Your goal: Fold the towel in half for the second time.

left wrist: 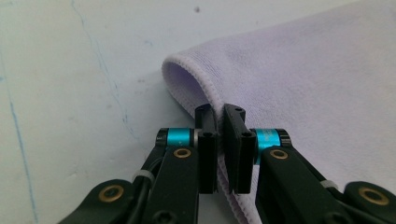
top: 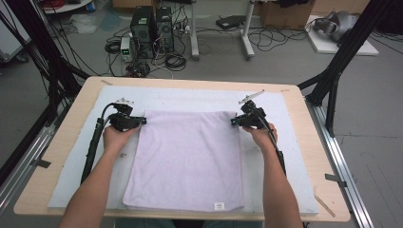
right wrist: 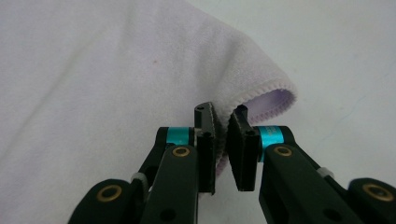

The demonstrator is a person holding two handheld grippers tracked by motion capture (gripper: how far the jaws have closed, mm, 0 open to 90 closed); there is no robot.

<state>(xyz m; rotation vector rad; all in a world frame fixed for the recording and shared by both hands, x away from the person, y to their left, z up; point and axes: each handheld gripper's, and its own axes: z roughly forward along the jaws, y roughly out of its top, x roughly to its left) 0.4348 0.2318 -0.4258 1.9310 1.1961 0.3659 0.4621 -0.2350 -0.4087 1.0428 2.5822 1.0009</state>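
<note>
Lilac towel [top: 186, 159] on white mat [top: 294, 156], wooden table [top: 57, 156], cable-strewn grey floor [top: 285, 61] beyond.

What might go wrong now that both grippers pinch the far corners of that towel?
The left gripper and the right gripper each hold only the towel's thin hem, so a corner could slip out when lifted. If one hand then moves ahead of the other, the fold may come out crooked.

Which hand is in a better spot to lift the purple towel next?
Neither; it takes both. The left gripper pinches the towel's far left corner, and the right gripper pinches its far right corner, both shut on its edge.
</note>
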